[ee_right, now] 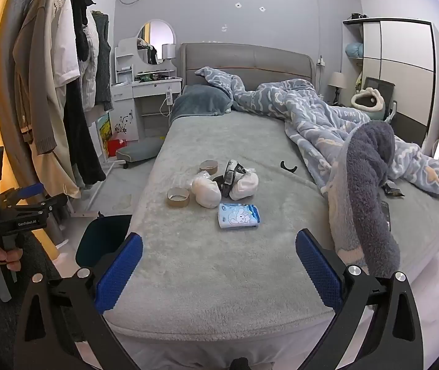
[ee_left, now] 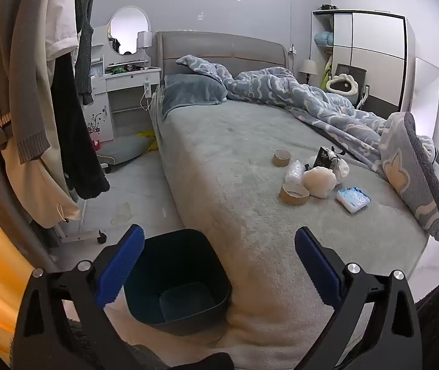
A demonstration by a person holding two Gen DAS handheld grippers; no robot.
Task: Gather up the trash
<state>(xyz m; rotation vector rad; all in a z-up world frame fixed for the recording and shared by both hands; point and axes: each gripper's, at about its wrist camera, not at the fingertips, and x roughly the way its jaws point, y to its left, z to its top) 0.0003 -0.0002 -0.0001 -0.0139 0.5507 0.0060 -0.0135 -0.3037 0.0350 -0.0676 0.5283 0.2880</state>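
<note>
A dark bin [ee_left: 177, 280] stands on the floor at the bed's near left corner, empty, right under my open left gripper [ee_left: 219, 265]. On the grey bed [ee_right: 219, 271] lies a cluster of trash: two cardboard tape rolls [ee_right: 178, 197] [ee_right: 209, 166], crumpled white wrappers [ee_right: 206, 191], a black packet [ee_right: 231, 172] and a blue-white tissue pack [ee_right: 239, 215]. The same cluster shows in the left wrist view, with a tape roll [ee_left: 294, 193] and the tissue pack [ee_left: 353, 199]. My right gripper [ee_right: 219, 266] hangs open over the bed's foot, short of the trash. A hand holds the left gripper [ee_right: 42, 197] at far left.
A rumpled blue duvet [ee_right: 312, 114] covers the bed's right side, one fold [ee_right: 370, 191] rising near my right fingers. Clothes [ee_right: 65, 92] hang on a rack at left. A white dressing table [ee_right: 145, 89] and a wardrobe [ee_right: 404, 71] stand by the far wall.
</note>
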